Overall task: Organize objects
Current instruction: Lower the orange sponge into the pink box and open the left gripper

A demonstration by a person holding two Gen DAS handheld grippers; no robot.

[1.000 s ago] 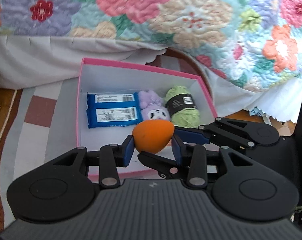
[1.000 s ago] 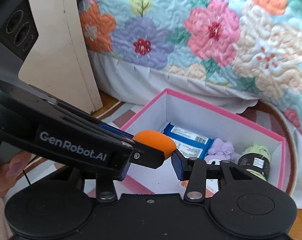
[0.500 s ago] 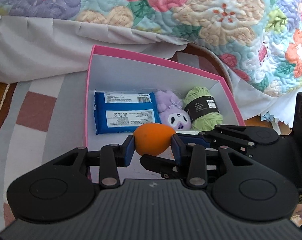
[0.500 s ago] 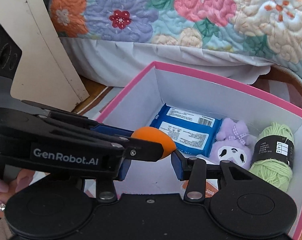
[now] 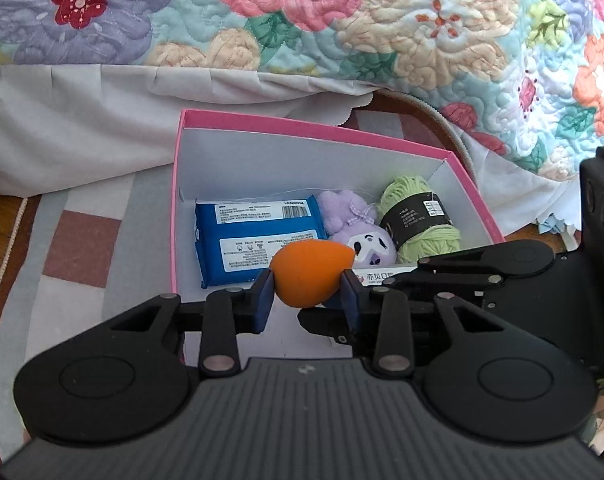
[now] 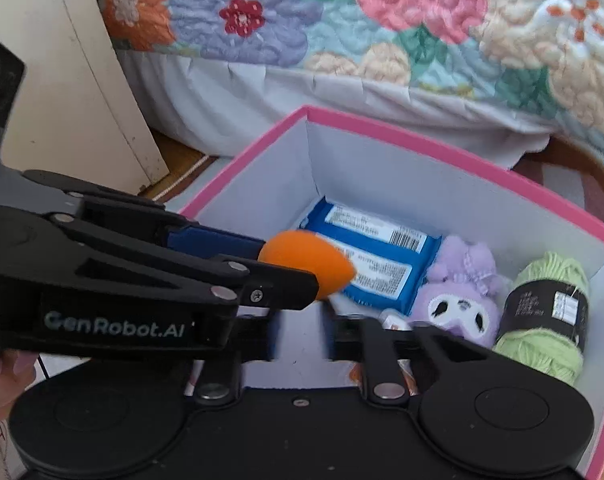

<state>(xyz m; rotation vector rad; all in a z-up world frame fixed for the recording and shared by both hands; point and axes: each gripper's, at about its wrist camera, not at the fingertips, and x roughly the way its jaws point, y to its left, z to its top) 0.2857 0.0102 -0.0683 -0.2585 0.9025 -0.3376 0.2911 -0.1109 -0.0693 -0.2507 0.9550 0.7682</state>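
Observation:
My left gripper [image 5: 306,294] is shut on an orange egg-shaped sponge [image 5: 310,272] and holds it over the near part of a pink box [image 5: 302,124] with a white inside. The sponge also shows in the right wrist view [image 6: 306,264], pinched by the left gripper's fingers [image 6: 217,240]. My right gripper [image 6: 302,336] is open and empty, its fingertips just below and behind the sponge, over the box [image 6: 422,148]. In the box lie a blue wipes pack [image 5: 257,236], a purple plush toy [image 5: 362,232] and a green yarn ball [image 5: 422,216].
A floral quilt [image 5: 342,20] with a white bed skirt [image 5: 81,112] hangs behind the box. A cream board [image 6: 61,80] leans at the left. The box stands on a checked rug [image 5: 81,248]. A small card [image 5: 378,276] lies in the box near the plush.
Both grippers moved forward and down toward the box, so its contents look larger. The left gripper still holds the sponge. The right gripper's fingers dropped back from the sponge.

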